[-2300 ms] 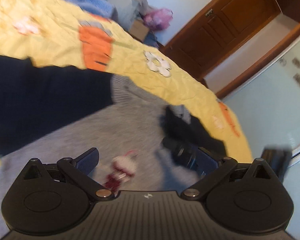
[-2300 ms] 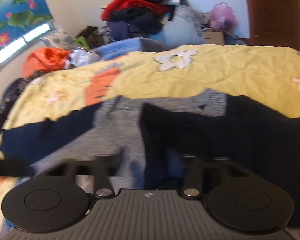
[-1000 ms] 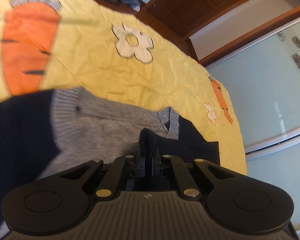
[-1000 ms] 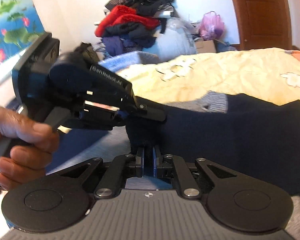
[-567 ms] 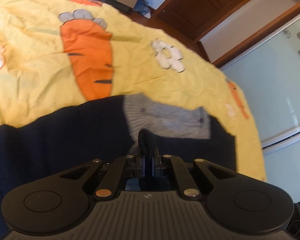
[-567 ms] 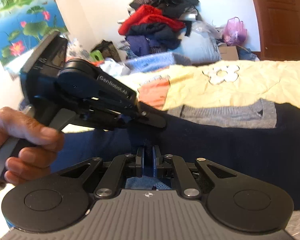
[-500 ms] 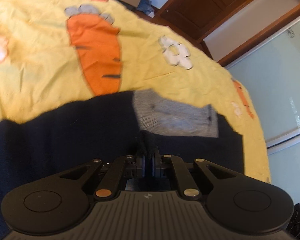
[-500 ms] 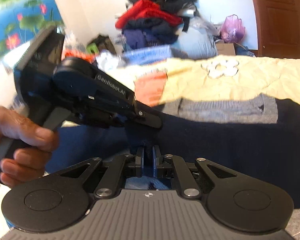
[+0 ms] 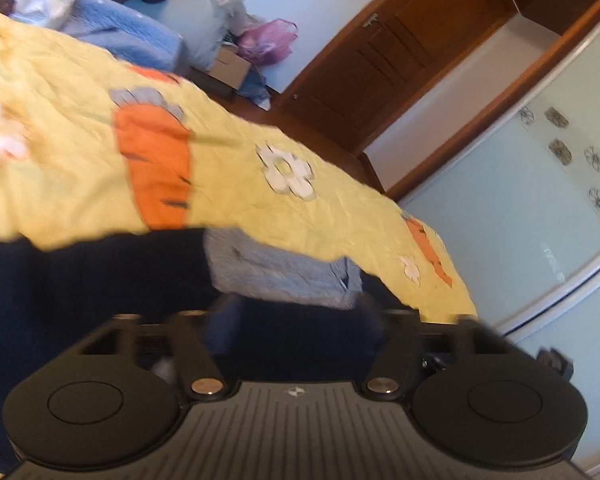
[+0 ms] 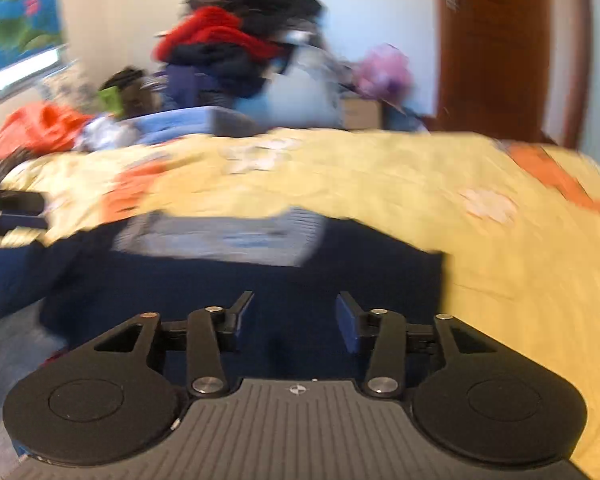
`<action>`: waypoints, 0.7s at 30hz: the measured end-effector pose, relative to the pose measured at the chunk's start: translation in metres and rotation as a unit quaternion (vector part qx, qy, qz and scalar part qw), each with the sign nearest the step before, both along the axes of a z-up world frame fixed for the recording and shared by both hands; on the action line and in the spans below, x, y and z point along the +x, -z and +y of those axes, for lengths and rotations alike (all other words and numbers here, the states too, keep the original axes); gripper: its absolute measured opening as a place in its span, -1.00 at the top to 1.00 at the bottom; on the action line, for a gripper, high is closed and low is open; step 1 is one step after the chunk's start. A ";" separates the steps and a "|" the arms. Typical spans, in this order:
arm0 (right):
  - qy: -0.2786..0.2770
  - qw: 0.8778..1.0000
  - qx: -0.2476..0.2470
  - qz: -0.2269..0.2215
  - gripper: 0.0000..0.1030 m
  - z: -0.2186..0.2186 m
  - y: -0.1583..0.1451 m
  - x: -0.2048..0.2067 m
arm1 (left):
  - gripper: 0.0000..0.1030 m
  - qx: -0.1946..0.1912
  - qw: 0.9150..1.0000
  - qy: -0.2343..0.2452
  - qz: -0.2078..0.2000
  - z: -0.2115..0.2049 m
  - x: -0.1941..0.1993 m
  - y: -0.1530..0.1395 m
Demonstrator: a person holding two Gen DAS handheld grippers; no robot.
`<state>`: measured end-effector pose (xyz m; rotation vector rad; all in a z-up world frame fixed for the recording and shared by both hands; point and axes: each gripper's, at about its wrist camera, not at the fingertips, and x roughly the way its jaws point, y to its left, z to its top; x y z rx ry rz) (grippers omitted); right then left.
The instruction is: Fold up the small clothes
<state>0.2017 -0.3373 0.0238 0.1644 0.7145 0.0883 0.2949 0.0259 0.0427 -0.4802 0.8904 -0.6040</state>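
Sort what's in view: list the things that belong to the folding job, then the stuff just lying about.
Job:
navy and grey sweater
left gripper, jaws opening
right gripper, jaws opening

Lying about:
clothes pile
pink bag
blue blanket

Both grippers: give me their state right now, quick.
Left gripper: jaws opening, nothing pinched; navy sweater lies below.
Right gripper: jaws opening, pads clear of the navy sweater beneath.

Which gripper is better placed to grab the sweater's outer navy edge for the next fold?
Probably the right gripper: its opening jaws hang over the navy sweater near that edge.
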 end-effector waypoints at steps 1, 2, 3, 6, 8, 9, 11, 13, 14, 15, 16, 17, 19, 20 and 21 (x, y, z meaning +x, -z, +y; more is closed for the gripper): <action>0.000 1.000 0.012 0.017 -0.14 -0.009 0.007 0.004 | -0.33 0.014 1.000 0.000 0.012 -0.010 0.001 0.010; 0.002 1.000 0.007 0.028 -0.12 -0.013 0.012 0.006 | -0.33 0.029 0.999 -0.009 0.026 -0.014 0.003 0.023; -0.002 0.999 -0.007 0.033 -0.04 -0.016 0.016 0.006 | -0.27 0.037 0.998 -0.019 0.043 -0.015 0.005 0.037; 0.005 0.997 -0.075 0.023 0.31 -0.016 0.021 0.000 | -0.23 0.006 0.999 -0.022 0.029 -0.001 0.003 0.049; 0.037 0.993 -0.112 0.031 0.29 -0.012 0.020 0.004 | -0.23 -0.007 0.998 -0.042 0.050 0.013 0.000 0.046; 0.052 0.989 -0.135 0.038 0.12 -0.009 0.020 0.004 | -0.26 -0.007 0.997 -0.050 0.057 0.019 -0.002 0.042; 0.049 0.990 -0.127 0.039 0.14 -0.005 0.014 0.000 | -0.49 -0.005 0.996 -0.062 0.057 0.033 -0.010 0.032; 0.021 0.994 -0.101 0.031 0.13 0.006 0.007 -0.012 | -0.55 -0.022 0.996 -0.072 0.038 0.053 -0.024 0.026; 0.007 0.995 -0.099 0.022 0.02 0.016 0.004 -0.017 | -0.55 -0.033 0.997 -0.071 0.029 0.066 -0.030 0.025; -0.009 0.995 -0.098 0.014 -0.14 0.027 0.001 -0.022 | -0.55 -0.039 0.996 -0.077 0.025 0.080 -0.035 0.026; -0.027 0.995 -0.092 0.004 -0.19 0.040 -0.001 -0.026 | -0.55 -0.037 0.994 -0.095 0.025 0.094 -0.038 0.028; -0.045 0.995 -0.089 -0.009 -0.20 0.053 -0.003 -0.029 | -0.56 -0.038 0.992 -0.114 0.025 0.109 -0.041 0.029; -0.061 0.993 -0.097 -0.020 -0.27 0.077 -0.005 -0.028 | -0.56 -0.044 0.989 -0.139 0.037 0.135 -0.041 0.040; -0.064 0.993 -0.101 -0.018 -0.27 0.087 -0.003 -0.025 | -0.56 -0.029 0.985 -0.163 0.046 0.146 -0.041 0.045; -0.071 0.992 -0.106 -0.009 -0.27 0.096 0.002 -0.021 | -0.54 -0.016 0.982 -0.180 0.047 0.157 -0.041 0.050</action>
